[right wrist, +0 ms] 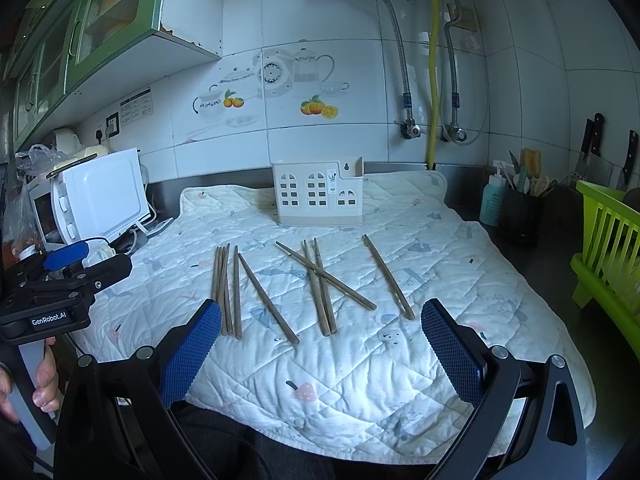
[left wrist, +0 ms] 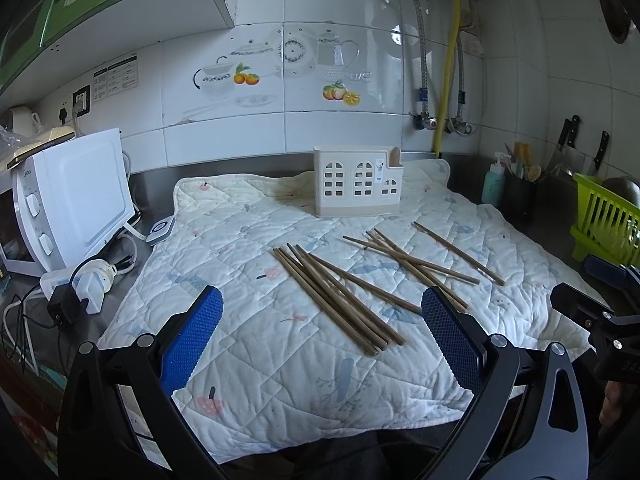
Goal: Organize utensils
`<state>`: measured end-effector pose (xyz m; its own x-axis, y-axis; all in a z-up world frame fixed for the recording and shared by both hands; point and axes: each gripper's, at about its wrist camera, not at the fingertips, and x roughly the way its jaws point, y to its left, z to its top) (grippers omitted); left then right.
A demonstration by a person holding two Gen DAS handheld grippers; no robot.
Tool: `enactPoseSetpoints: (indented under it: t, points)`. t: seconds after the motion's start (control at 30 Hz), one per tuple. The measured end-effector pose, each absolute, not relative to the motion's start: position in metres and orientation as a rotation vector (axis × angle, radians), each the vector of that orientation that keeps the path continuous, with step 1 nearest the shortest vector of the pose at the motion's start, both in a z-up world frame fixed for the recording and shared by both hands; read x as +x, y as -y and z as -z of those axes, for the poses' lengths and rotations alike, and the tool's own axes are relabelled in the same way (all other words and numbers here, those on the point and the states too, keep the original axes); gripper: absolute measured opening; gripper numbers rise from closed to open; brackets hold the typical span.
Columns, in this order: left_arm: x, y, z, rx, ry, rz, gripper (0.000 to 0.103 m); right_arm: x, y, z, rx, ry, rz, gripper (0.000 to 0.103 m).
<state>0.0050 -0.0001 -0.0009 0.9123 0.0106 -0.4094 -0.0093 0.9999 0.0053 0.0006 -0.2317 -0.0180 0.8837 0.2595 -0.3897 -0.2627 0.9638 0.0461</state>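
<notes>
Quilted mat (left wrist: 280, 380): white, printed, spread over the steel counter (left wrist: 156, 188); carries everything the task needs
Microwave (left wrist: 76, 200): white, off the mat's left edge
Utensil holder (left wrist: 357, 182): cream, window cut-outs, upright at the mat's far side near the tiled wall
Chopsticks (right wrist: 320, 286): brown, lying loose mid-mat; a tight bundle at left, crossed ones in the middle, a pair to the right
Left gripper (left wrist: 322, 334): jaws spread wide, nothing between them; above the mat's near edge
Right gripper (right wrist: 320, 344): jaws likewise apart and empty

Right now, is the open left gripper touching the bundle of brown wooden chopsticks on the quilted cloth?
Apart. The left wrist view shows the left gripper open above the chopsticks, neither finger touching them.
</notes>
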Motion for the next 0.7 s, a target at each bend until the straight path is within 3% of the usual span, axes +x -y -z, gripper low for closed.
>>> enactPoseSetpoints:
  t: [0.7]
  points:
    - [0.02, 0.001, 0.004, 0.001, -0.446, -0.006, 0.098, 0.018, 0.229, 0.027, -0.005, -0.422, -0.277, 0.097]
